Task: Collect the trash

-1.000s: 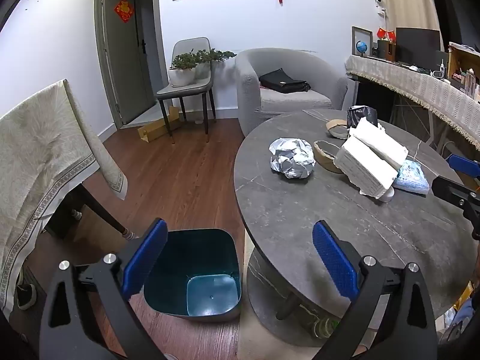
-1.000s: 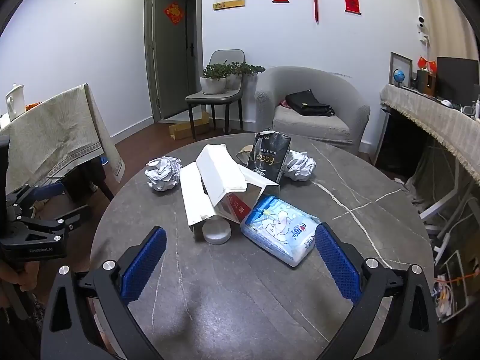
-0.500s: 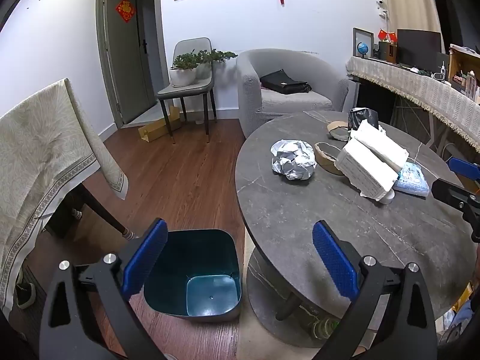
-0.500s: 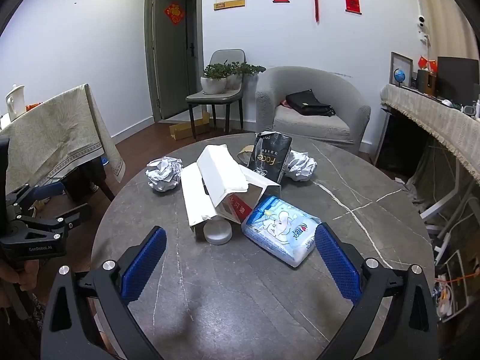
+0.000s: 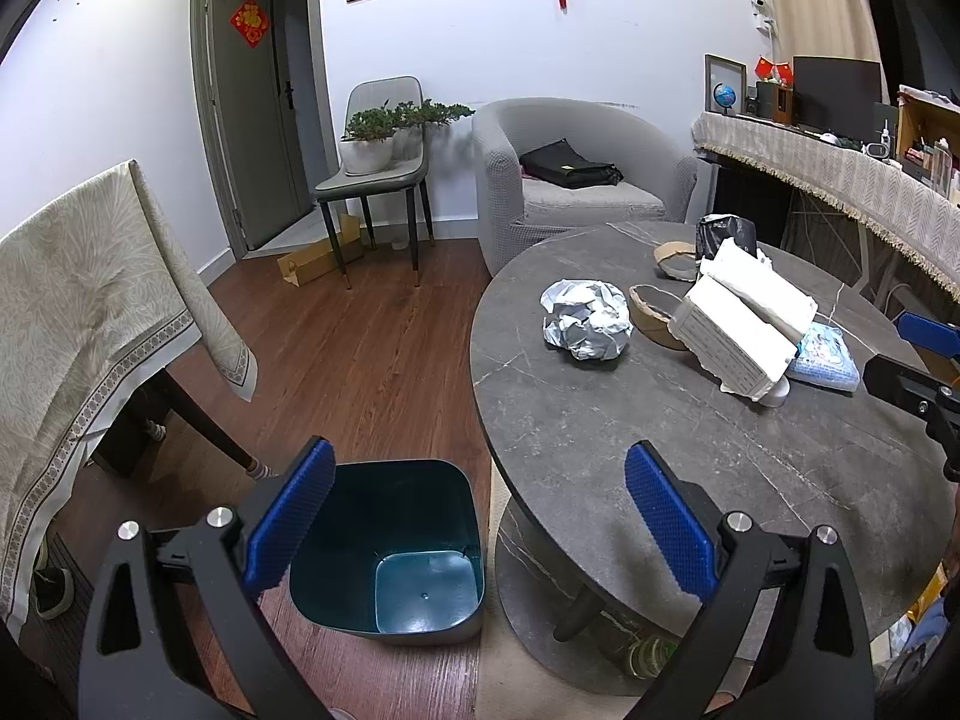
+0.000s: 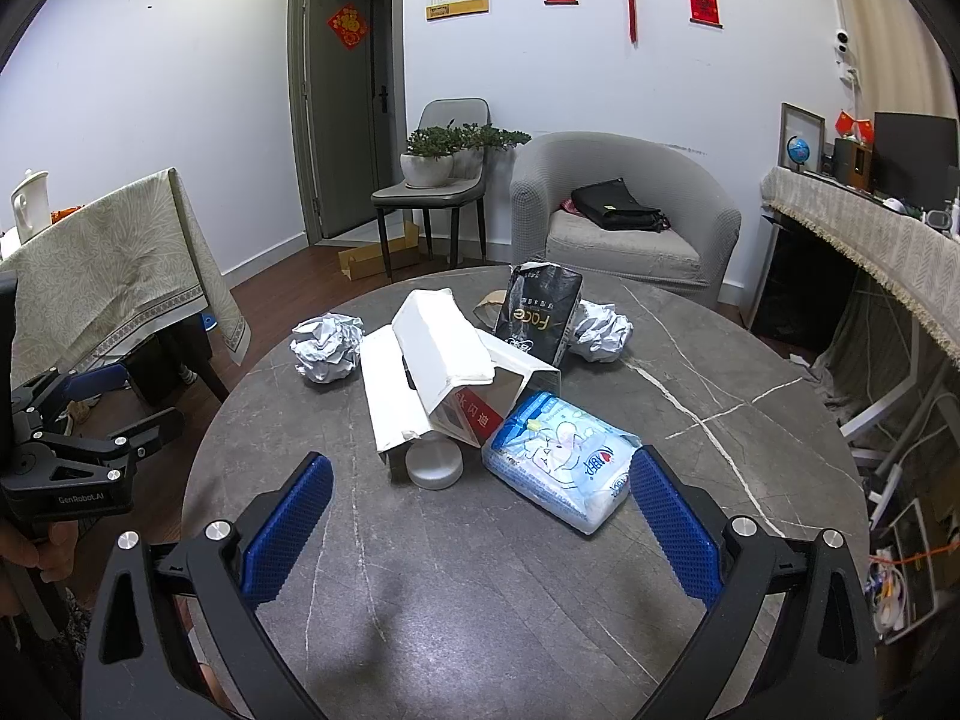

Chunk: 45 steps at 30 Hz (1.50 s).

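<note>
Both the left gripper and right gripper gape empty at frame bottom; crumpled paper lies mid-frame on the worktop, bin lower left.

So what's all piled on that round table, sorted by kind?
Crumpled paper balls: 2
White cartons: 2
Black bag: 1
Blue tissue pack: 1
White round lid: 1
Brown paper scraps: 2
Total: 9
</note>
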{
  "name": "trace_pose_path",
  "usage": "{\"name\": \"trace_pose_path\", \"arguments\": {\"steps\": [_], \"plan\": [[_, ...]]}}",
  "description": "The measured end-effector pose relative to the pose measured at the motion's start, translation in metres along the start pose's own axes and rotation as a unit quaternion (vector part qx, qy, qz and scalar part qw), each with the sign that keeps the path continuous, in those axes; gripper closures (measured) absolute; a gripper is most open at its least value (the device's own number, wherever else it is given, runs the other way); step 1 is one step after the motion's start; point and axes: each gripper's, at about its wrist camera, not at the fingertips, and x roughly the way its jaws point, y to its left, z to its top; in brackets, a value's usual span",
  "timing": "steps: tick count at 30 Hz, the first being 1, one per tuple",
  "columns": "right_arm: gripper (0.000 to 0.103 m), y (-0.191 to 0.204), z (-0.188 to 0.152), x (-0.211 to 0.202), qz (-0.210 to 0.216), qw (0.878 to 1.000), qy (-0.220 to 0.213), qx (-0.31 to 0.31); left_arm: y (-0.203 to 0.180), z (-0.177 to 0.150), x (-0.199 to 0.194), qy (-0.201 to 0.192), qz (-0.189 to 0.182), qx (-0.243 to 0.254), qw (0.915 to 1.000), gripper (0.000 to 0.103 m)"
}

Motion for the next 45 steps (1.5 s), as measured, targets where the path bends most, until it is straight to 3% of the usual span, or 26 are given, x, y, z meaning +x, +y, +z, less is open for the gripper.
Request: {"name": "trace_pose_path", "arguments": {"steps": [45], "plan": [[0.003,0.0001,-0.0004,0.0023,0.000,1.000,0.001,-0.001,-0.0011,0.0009,-0.0029,-0.007,-0.005,0.000,1.0000,0.004]]}}
